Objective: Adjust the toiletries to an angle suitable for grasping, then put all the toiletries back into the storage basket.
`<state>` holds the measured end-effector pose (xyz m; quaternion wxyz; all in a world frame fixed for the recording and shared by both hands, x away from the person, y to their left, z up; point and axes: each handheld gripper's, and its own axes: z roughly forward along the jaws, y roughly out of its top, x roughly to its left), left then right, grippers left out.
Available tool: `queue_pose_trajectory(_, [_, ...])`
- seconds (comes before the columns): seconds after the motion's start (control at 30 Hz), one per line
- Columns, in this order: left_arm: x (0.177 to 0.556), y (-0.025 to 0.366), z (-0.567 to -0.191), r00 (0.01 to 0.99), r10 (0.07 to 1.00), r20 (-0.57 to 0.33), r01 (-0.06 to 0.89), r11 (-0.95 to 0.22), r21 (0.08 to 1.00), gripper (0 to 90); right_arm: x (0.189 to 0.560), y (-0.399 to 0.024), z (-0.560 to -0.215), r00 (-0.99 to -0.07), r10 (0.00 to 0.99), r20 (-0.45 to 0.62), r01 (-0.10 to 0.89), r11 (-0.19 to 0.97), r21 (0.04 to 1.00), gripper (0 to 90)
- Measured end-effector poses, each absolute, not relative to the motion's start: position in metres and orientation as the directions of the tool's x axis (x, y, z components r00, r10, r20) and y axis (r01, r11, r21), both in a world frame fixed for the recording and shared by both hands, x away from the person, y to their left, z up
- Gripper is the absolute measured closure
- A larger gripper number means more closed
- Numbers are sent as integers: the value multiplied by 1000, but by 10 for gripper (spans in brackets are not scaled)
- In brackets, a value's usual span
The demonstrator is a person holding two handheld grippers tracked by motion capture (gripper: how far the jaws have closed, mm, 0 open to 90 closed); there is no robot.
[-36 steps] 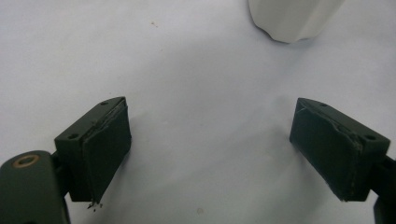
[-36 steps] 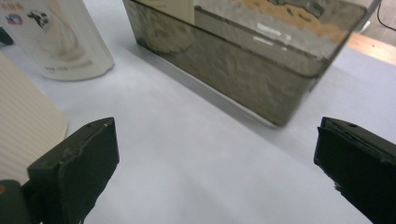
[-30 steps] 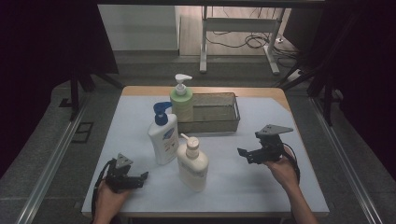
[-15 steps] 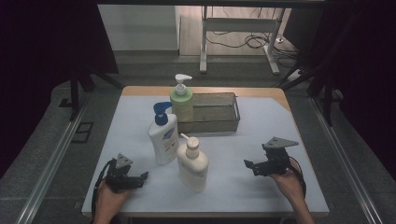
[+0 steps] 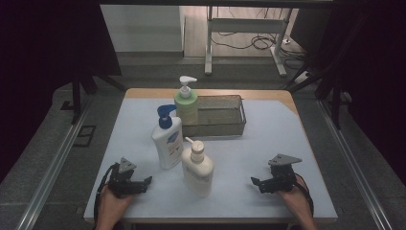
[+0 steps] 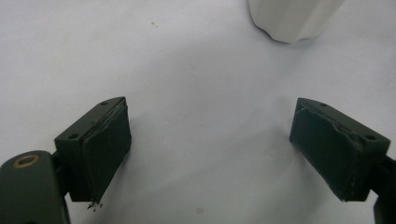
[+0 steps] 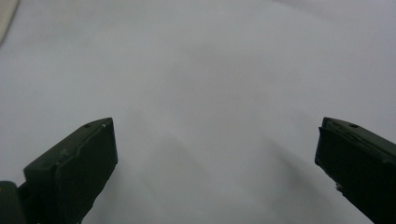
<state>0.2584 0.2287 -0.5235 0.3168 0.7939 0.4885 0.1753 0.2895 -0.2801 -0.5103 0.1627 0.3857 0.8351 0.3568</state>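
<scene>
Both the left gripper (image 5: 146, 181) and the right gripper (image 5: 256, 182) sit low with jaws wide and empty; next, I think, 1 must reach the cream pump bottle (image 5: 197, 168) between them.

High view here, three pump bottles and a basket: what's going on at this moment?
A person holds a tool in each hand, low over the white table, with nothing gripped. The left tool and the right tool both have their jaws wide open and point inward toward the cream pump bottle between them. Behind it stand a white bottle with a blue pump and a green bottle, next to a wire basket. No bottle is touched.
</scene>
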Motion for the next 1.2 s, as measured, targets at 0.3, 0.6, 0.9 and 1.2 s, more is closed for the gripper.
queue_pose_trajectory(0.3, [258,228,-524,461,887,-31,665,-322,674,123,286,-280,-521,-653,757,3,553,475,685,0])
queue_pose_trajectory(0.6, [258,229,-524,461,887,-31,665,-321,674,122,286,-280,-521,-648,761,2,559,474,680,0])
queue_pose_trajectory(0.9, [258,229,-524,461,887,-31,665,-322,674,122,283,-280,-516,-675,736,55,567,469,677,0])
queue_pose_trajectory(1.2, [258,229,-523,462,887,-32,665,-322,674,122,271,-278,-503,-714,698,44,514,481,710,0])
